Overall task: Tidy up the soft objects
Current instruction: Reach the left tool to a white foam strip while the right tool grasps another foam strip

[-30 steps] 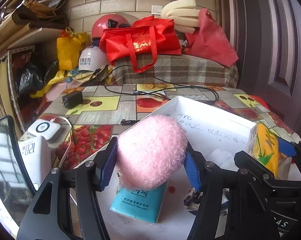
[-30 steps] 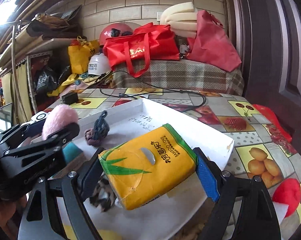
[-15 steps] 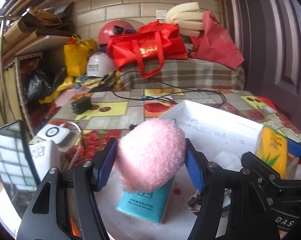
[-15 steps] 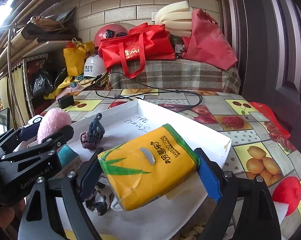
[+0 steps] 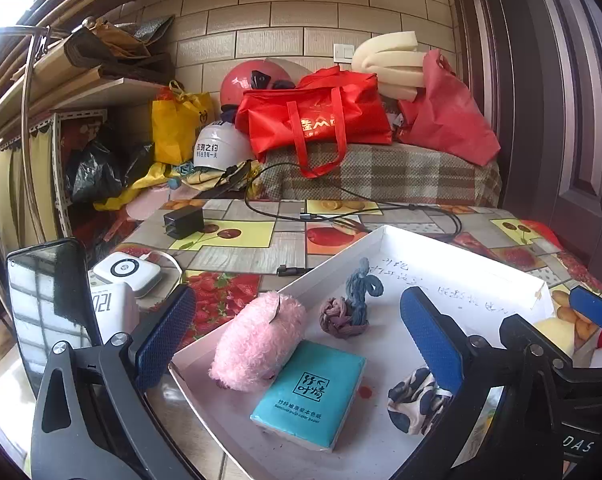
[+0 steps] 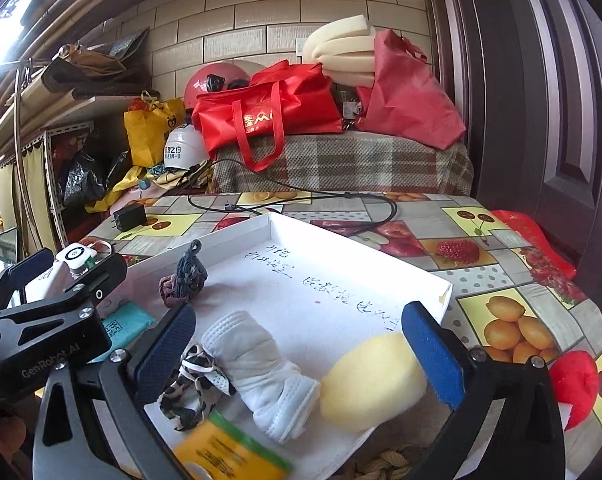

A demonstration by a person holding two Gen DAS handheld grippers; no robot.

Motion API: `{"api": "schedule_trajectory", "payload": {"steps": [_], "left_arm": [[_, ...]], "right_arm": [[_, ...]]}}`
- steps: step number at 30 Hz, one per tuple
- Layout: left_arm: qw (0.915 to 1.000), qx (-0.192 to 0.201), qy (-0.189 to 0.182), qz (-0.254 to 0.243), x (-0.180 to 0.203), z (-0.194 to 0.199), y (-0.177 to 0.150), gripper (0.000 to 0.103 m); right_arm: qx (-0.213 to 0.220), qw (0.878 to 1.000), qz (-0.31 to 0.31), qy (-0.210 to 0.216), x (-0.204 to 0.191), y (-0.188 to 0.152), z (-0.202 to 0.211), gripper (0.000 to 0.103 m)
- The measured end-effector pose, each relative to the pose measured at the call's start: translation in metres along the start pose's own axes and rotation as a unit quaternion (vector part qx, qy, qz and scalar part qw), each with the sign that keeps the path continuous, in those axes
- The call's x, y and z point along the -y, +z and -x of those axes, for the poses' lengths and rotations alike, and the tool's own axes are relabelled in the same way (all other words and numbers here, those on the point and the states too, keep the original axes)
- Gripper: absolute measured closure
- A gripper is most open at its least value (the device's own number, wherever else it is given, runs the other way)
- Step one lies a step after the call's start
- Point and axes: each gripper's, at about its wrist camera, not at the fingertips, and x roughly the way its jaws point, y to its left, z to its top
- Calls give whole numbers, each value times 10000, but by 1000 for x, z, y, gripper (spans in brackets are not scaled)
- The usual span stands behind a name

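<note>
A white tray (image 5: 381,236) holds the soft things. In the left wrist view a pink fluffy puff (image 5: 261,340) lies in it against a teal tissue pack (image 5: 309,394), with knotted hair ties (image 5: 341,316) behind and a leopard scrunchie (image 5: 413,400) to the right. My left gripper (image 5: 297,340) is opening wide around the puff, pads clear of it. In the right wrist view my right gripper (image 6: 297,356) is also opening, over a rolled white cloth (image 6: 261,364) and a yellow sponge (image 6: 373,384). A yellow tissue pack (image 6: 229,452) lies loose below the jaws.
A black charger (image 5: 183,220) and its cable (image 5: 341,216) lie on the fruit-print tablecloth behind the tray. A phone (image 5: 41,304) and white devices (image 5: 125,276) stand at left. Red bags (image 5: 313,120), helmets and a plaid-covered bench fill the back; a door is at right.
Both grippers have opened. The pink puff dropped out of the left jaws into the tray beside the teal pack. The yellow tissue pack fell from the right jaws to the tray's near edge.
</note>
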Motion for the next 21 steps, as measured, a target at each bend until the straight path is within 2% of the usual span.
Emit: {"api": "schedule_trajectory", "payload": {"steps": [6, 13, 17, 21], "left_arm": [[9998, 152, -26, 80, -3, 7, -1, 0], [9993, 322, -170, 106, -4, 17, -2, 0], [9977, 325, -592, 33, 6, 33, -7, 0], [9931, 374, -1079, -257, 29, 56, -14, 0]], "right_arm": [[445, 9990, 64, 25, -3, -2, 18, 0], [463, 9988, 100, 84, -2, -8, 33, 0], [309, 9993, 140, 177, 7, -17, 51, 0], [290, 9991, 280, 151, 24, -30, 79, 0]]}}
